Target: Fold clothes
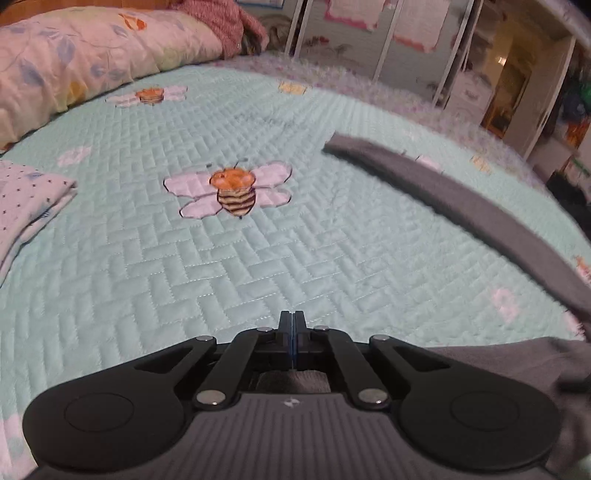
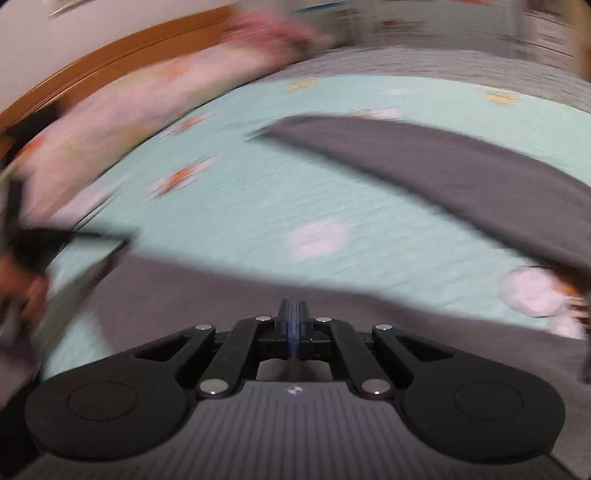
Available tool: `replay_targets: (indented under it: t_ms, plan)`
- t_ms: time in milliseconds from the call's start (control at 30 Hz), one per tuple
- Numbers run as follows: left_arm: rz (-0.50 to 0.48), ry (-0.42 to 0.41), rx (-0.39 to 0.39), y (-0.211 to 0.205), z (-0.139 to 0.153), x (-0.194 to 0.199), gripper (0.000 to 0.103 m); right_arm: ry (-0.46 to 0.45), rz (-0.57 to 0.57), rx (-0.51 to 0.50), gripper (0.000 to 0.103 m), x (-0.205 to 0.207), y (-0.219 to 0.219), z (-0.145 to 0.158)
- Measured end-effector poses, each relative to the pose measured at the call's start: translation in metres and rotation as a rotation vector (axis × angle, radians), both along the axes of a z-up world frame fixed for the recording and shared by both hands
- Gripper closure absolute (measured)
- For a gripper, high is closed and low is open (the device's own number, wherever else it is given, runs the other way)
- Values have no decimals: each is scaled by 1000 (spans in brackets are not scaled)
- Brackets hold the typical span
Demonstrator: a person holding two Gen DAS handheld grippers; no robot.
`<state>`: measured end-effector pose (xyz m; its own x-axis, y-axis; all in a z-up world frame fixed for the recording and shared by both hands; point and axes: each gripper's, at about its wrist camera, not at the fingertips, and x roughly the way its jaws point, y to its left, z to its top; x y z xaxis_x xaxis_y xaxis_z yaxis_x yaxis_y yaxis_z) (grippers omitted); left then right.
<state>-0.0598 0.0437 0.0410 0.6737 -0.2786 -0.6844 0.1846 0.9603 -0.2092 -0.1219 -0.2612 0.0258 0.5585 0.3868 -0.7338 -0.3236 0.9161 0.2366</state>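
A dark grey garment [image 1: 480,218] lies on the mint quilted bedspread [image 1: 184,266], one long part stretching away to the right. My left gripper [image 1: 292,317] has its jaws shut, with grey cloth bunched under and behind the fingers and trailing off to the right. In the blurred right wrist view the same garment [image 2: 443,166] spreads across the bed, and its near edge [image 2: 221,295] runs under my right gripper [image 2: 292,306], whose jaws are shut on the cloth. The other hand-held gripper [image 2: 55,247] shows blurred at the left.
A folded dotted white cloth [image 1: 26,206] lies at the left of the bed. A floral pillow [image 1: 85,55] and a pink knit item [image 1: 225,22] sit at the head. Mirrored wardrobe doors [image 1: 406,44] stand beyond the bed's far edge.
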Motion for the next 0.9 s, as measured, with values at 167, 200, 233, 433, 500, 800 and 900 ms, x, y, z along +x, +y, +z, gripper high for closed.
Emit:
replay_targets:
  t_ms: [167, 200, 233, 433, 500, 800, 900]
  plan:
    - [-135, -19, -96, -22, 13, -30, 103, -50, -1, 3, 103, 32, 20, -16]
    - [-184, -20, -107, -31, 14, -36, 103, -62, -29, 12, 103, 35, 20, -14]
    - [-241, -13, -104, -41, 14, -41, 102, -74, -56, 21, 103, 38, 20, -12]
    - [-383, 37, 6, -61, -17, -49, 100, -118, -24, 106, 103, 7, 23, 11]
    - [-353, 51, -34, -54, -30, -31, 102, -46, 82, 94, 103, -8, 32, 4]
    - [-257, -28, 80, -61, -2, 18, 100, -86, -60, 111, 103, 38, 41, 0]
    - [-303, 22, 93, -57, 4, -3, 89, -80, 22, 118, 100, 11, 36, 13]
